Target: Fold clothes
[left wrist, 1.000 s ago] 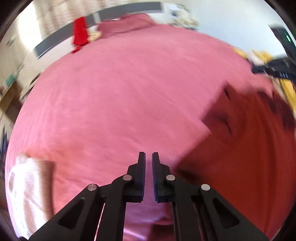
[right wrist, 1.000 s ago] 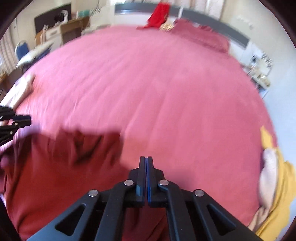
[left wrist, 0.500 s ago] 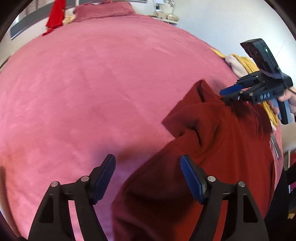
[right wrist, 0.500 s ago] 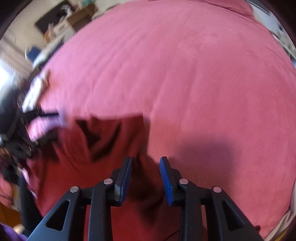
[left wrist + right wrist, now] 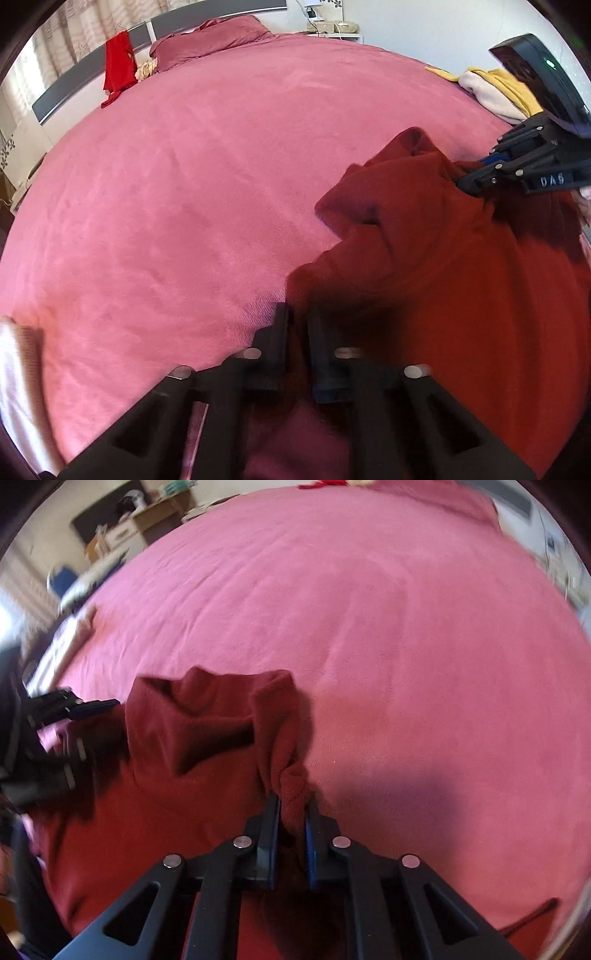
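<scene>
Pink bedding (image 5: 184, 221) carries a dark red garment (image 5: 461, 295) bunched at the bed's near edge. Left hand-held gripper (image 5: 297, 321) and right hand-held gripper (image 5: 291, 805) are closing, each clamped on its cloth. Lift both evenly, I'd judge, keeping the fabric taut toward the far pillow (image 5: 210, 37).

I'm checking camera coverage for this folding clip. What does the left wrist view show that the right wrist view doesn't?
Only the left wrist view: a yellow garment at the bed's edge and a pillow. Only the right wrist view: a wooden desk beyond the bed. Both: the pink bedspread, the dark red garment, and both grippers, left and right, closing on it.
</scene>
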Motion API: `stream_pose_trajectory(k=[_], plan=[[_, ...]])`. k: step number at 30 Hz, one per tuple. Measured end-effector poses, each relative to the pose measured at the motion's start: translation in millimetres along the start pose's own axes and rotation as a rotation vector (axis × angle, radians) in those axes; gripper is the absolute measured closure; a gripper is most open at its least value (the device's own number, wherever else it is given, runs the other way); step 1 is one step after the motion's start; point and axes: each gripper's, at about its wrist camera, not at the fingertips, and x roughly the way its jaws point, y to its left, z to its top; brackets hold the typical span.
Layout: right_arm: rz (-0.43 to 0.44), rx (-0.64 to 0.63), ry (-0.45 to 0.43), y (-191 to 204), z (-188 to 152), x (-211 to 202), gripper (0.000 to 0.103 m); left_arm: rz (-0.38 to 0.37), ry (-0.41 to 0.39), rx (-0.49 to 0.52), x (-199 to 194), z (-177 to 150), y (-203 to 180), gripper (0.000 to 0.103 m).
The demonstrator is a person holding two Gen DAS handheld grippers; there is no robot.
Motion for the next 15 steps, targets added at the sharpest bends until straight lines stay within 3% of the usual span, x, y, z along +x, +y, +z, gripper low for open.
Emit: stream_pose_trajectory(k=[4,7,8,10,14,15], plan=[[-0.199,-0.153,-0.217,37,11,-50,0.094,0.118,-0.089,0.032,-30,20,6,0.094],[-0.242,-0.165,-0.322,50,32,-74,0.095,0.168,-0.148,0.004,-51,48,29,0.094],[-0.246,-0.152,-0.350,51,41,-79,0.095,0.210,-0.171,0.002,-58,56,38,0.101],[-0.249,-0.122,-0.402,51,59,-87,0.095,0.314,-0.215,-0.042,-70,75,66,0.101],[-0.222,-0.017,-0.428,39,91,-84,0.095,0.310,-0.185,-0.171,-69,100,128,0.101],[-0.219,0.001,-0.409,35,98,-75,0.095,0.270,-0.161,-0.187,-61,103,130,0.101]])
